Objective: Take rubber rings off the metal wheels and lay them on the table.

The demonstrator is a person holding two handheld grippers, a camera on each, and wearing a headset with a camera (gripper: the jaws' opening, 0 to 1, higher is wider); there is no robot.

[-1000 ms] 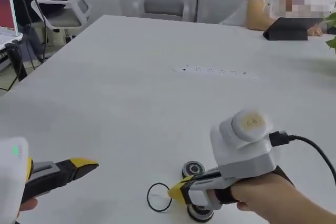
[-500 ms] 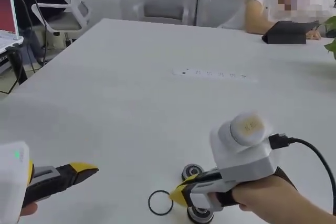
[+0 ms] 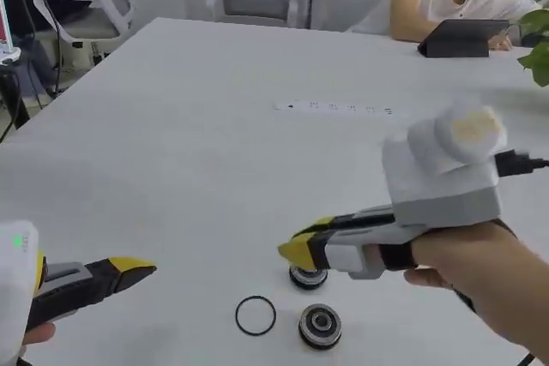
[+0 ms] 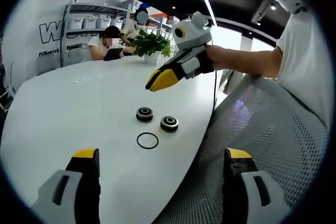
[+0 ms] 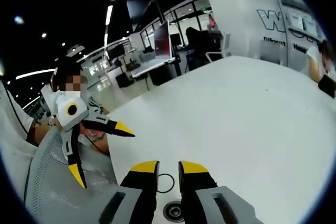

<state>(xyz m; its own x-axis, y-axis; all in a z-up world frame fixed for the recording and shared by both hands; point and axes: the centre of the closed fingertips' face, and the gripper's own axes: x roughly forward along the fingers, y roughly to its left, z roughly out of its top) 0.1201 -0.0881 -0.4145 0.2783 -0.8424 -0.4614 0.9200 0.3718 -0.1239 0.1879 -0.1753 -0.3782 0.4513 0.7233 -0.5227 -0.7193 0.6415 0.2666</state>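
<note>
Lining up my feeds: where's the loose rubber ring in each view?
Head view: rubber ring bottom centre, left of a metal wheel.
Left gripper view: ring centre, below the wheels.
Right gripper view: ring bottom centre, seen between the jaws.
Shared landmark: the wheel beside it.

One black rubber ring (image 3: 256,315) is lying flat and loose on the white table (image 3: 214,143), close to its near edge, a thin circle with bare tabletop showing through its middle. Two metal wheels are sitting flat just beside it, neither touching the ring. The nearer wheel (image 3: 320,326) is resting closest to the near edge, showing a silvery hub inside a dark outer band. The farther wheel (image 3: 308,276) is lying just behind it, its top partly hidden.
</note>
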